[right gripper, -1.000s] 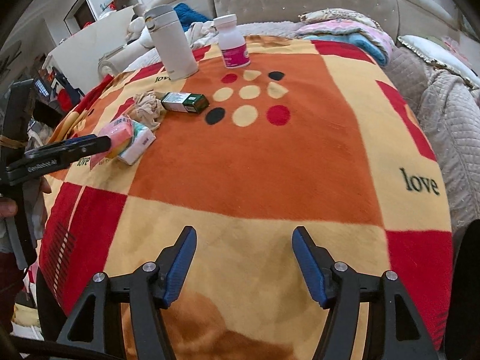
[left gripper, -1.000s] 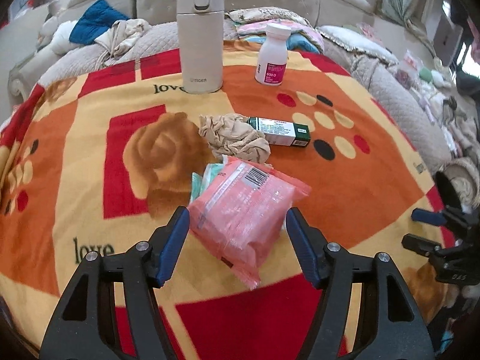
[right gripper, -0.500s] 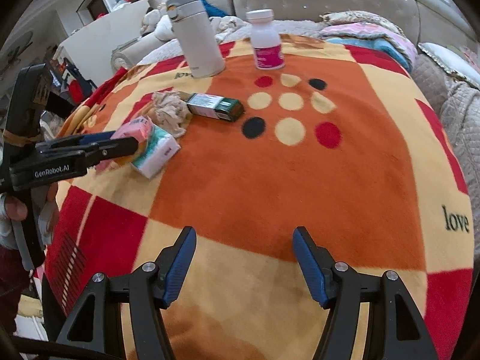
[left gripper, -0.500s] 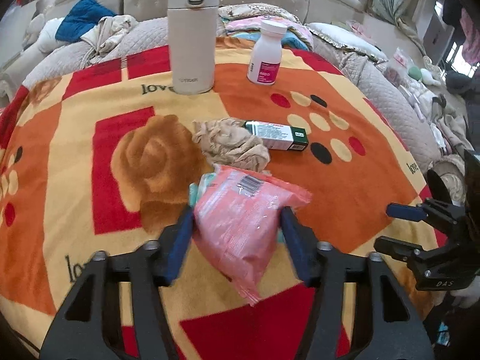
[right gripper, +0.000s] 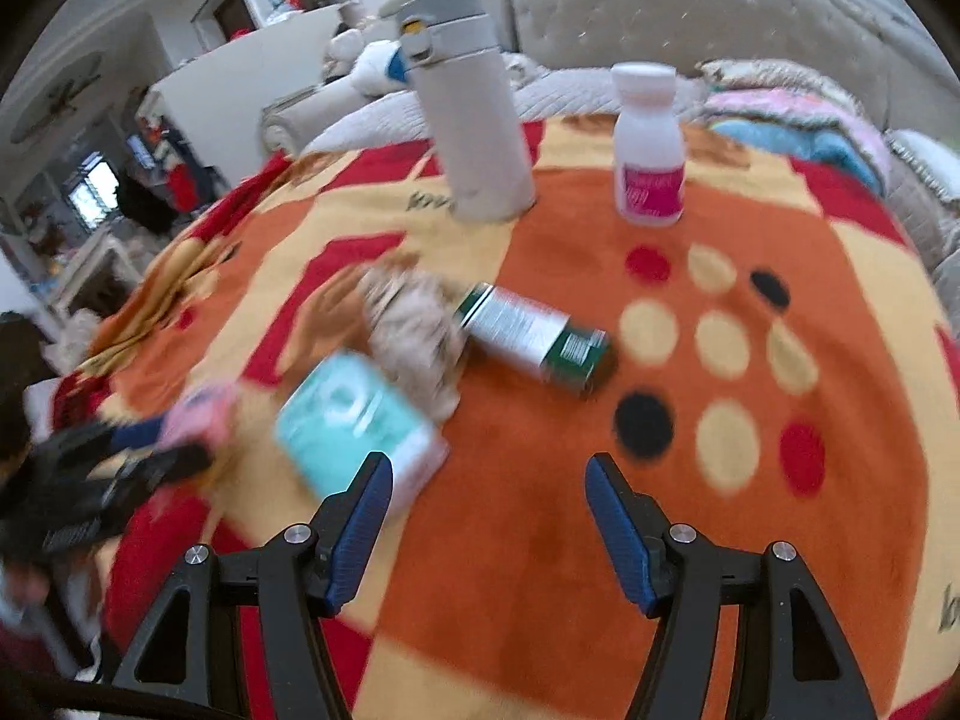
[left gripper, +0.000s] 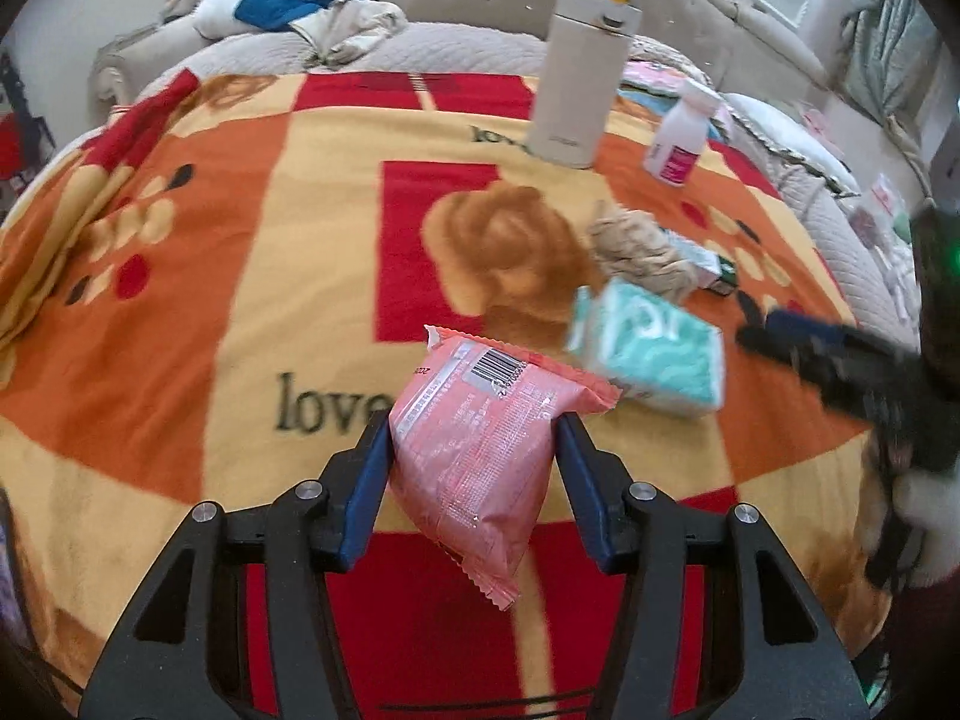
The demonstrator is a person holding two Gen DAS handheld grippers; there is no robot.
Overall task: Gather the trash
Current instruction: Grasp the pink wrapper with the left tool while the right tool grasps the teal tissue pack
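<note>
My left gripper [left gripper: 474,444] is shut on a pink plastic packet [left gripper: 480,450] and holds it above the blanket; it also shows blurred in the right wrist view [right gripper: 198,420]. A teal tissue pack [left gripper: 651,354] lies to its right, seen too in the right wrist view [right gripper: 354,426]. Behind it lie a crumpled beige tissue [left gripper: 636,246] [right gripper: 414,330] and a green-and-white box [right gripper: 534,336]. My right gripper [right gripper: 489,486] is open and empty, just right of the tissue pack; it shows blurred in the left wrist view [left gripper: 780,336].
A white thermos [left gripper: 585,66] [right gripper: 471,108] and a white bottle with a pink label [left gripper: 681,132] [right gripper: 648,144] stand at the back of the orange, red and yellow blanket [left gripper: 210,276]. Cushions and clothes lie behind on the sofa [left gripper: 288,6].
My left gripper closed on the pink packet and lifted it off the teal tissue pack, moving left. My right gripper moved forward and left toward the tissue pack.
</note>
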